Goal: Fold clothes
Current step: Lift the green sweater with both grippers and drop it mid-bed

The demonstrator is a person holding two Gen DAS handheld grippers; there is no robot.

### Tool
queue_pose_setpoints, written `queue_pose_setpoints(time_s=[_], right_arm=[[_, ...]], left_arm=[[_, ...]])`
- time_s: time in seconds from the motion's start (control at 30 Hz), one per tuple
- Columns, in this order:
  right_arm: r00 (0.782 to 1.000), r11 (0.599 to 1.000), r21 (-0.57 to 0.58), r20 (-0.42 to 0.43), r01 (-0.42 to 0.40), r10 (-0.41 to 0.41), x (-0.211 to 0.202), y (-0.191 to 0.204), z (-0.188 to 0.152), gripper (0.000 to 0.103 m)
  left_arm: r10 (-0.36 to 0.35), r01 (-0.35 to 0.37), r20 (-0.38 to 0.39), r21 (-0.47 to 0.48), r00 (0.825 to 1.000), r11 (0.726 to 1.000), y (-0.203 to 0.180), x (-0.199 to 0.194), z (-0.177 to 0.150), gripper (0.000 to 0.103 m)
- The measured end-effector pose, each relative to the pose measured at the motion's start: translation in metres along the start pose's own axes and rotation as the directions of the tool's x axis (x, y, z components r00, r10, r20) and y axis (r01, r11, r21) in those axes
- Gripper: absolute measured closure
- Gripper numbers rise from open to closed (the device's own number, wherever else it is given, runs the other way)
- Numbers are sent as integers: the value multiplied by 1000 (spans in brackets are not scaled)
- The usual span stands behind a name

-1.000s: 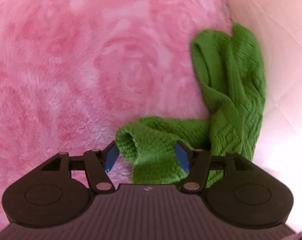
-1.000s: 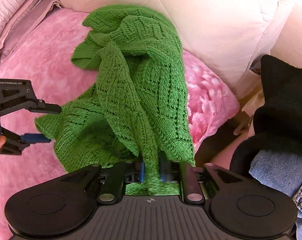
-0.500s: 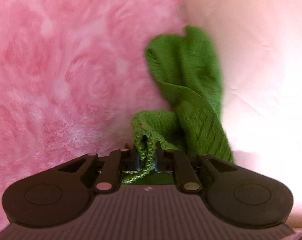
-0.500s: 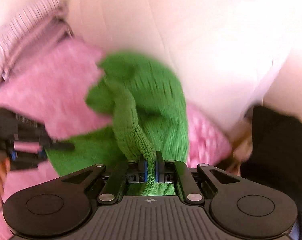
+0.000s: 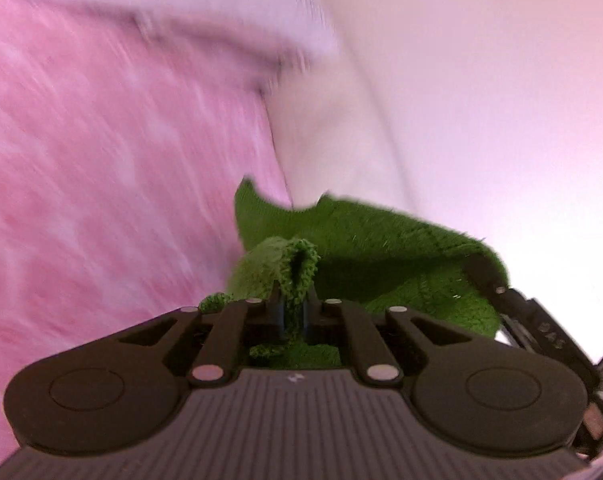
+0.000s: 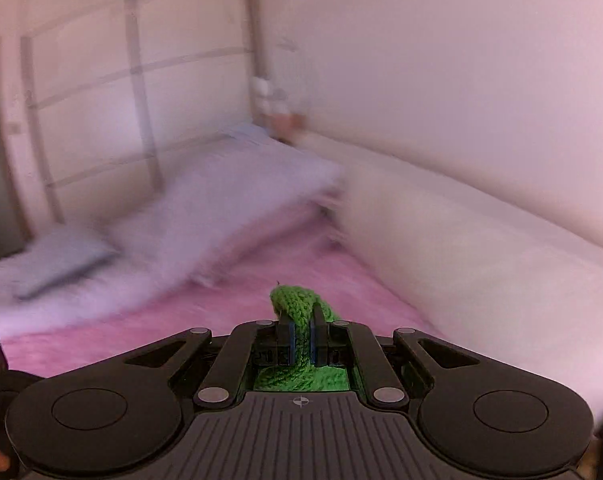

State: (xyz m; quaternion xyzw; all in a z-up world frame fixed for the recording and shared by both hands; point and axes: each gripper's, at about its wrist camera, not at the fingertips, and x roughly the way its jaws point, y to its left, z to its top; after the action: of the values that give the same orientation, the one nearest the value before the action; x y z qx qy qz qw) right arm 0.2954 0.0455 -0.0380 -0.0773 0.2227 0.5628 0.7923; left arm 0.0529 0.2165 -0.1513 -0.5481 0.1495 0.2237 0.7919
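The green knitted garment (image 5: 381, 248) is off the bed and held up between the two tools, one bunched edge in each. In the left wrist view a thick fold of the knit stands up right at the tips of the left gripper (image 5: 294, 312), and the jaws, which have just been closing, are pressed together on that fold with the blue pads hard against the wool. From there the cloth spreads away to the right as a slack sheet, its far side reaching the black body of the other tool at the right edge of that view. In the right wrist view the right gripper (image 6: 301, 338) is clamped the same way: a rolled rope of green knit (image 6: 297, 308) rises between the blue pads and humps over just past the tips, with more of it showing in the gap behind the fingers.

Under the garment lies the fluffy pink blanket (image 5: 101, 200), which covers the bed (image 6: 241, 304). Beyond it, towards the head of the bed, there is a pale lilac heap of bedding (image 6: 205, 216), blurred. Along the far side runs a cream padded panel (image 6: 461, 232), and above it the plain wall (image 6: 441, 60). In the corner sits a small pale object (image 6: 275, 104), too smeared to make out. A pale wardrobe front (image 6: 141, 80) stands to the left
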Motion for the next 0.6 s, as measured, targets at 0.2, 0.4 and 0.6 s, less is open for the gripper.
queue_pose_setpoints(time_s=[0.2,0.4,0.6], right_arm=[[970,973,-29,77,-228,230,-1,148,24,98],[911,911,-37,-28,-412,411,18,300,27,97],[838,876,-111,-372,-468,400,46,406,-30,57]], left_arm=[[36,-36,298,-5,954,999,36,-201,35,98],[228,-230,440,-49,868,972,84,-344,33,93],[586,-536,258,-241,768,809,161,-381,-7,88]])
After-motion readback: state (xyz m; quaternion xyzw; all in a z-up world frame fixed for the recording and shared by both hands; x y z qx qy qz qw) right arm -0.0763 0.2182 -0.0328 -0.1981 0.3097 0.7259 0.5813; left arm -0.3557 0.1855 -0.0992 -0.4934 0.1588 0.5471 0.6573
